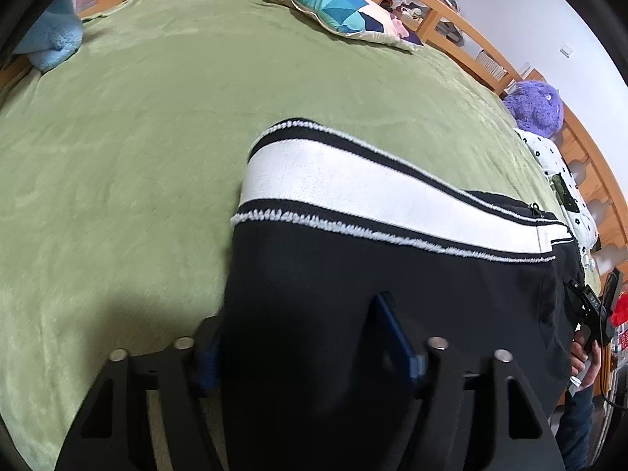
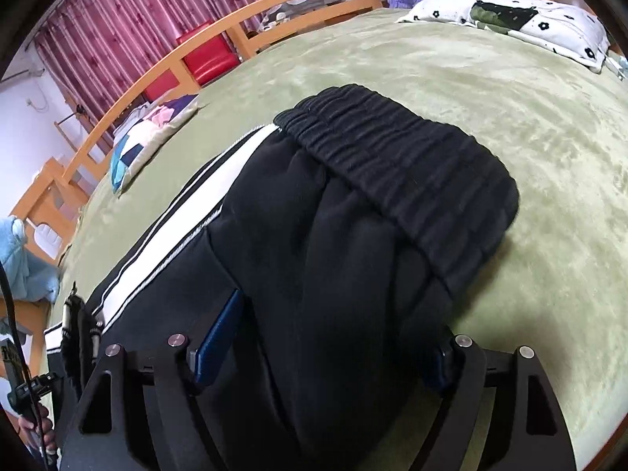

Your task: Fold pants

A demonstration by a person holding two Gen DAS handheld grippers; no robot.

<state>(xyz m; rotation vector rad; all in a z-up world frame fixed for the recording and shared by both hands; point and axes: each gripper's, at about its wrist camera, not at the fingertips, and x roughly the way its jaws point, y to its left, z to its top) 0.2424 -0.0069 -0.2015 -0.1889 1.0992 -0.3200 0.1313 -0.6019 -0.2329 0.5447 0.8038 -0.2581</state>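
Observation:
Black pants (image 1: 392, 282) with a broad white side stripe (image 1: 353, 184) lie on the green bedspread (image 1: 137, 137). My left gripper (image 1: 310, 349) has its blue-padded jaws spread around the black cloth near the stripe end. The cloth fills the gap and hides the left pad. In the right wrist view the pants (image 2: 333, 243) show their ribbed waistband (image 2: 412, 165) lying on top. My right gripper (image 2: 329, 337) has its jaws spread around the bunched cloth below the waistband. Its right fingertip is mostly hidden.
A geometric-print pillow (image 1: 345, 11) lies at the far side of the bed. A white flower-print pillow (image 2: 510, 15) and a purple plush toy (image 1: 535, 104) sit near the wooden headboard rail (image 1: 490, 51). A blue plush (image 1: 51, 39) lies at the bed's corner.

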